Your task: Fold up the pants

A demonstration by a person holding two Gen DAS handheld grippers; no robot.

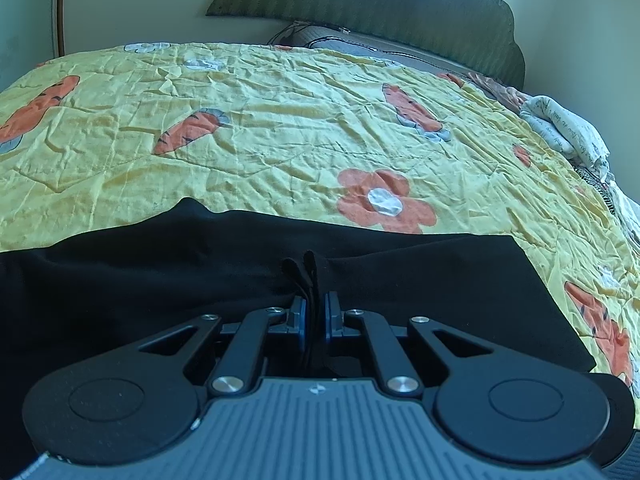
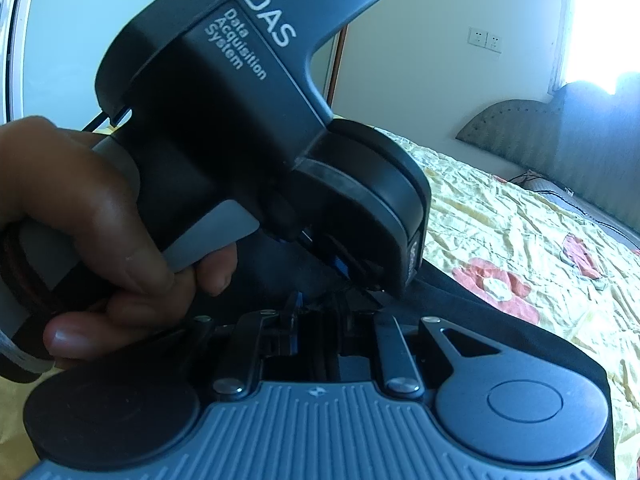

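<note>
At the near edge of the bed, the left gripper [image 1: 315, 312] has its blue-padded jaws pinched together on a doubled fold of the black pants [image 1: 160, 280], a small tuft of cloth standing up between the pads. In the right wrist view the right gripper [image 2: 320, 312] sits just beside and below it, jaws close together with dark cloth running between them, so it appears clamped on the same edge, though shadow hides the pads. The person's hand [image 2: 100, 232] squeezes the left tool's trigger. The pants lie spread flat across the near part of the yellow carrot-and-flower quilt [image 1: 280, 128], their far edge straight, their right corner square.

With both grips so close together, the fold would likely go best if both edges are carried evenly toward the far hem, kept taut and low, so the layers do not slide or bunch. Releasing only once the edges line up should keep the fold square.

Farther off, a pillow [image 1: 560, 128] rests at the right, and a padded headboard [image 1: 380, 0] stands against the wall.
</note>
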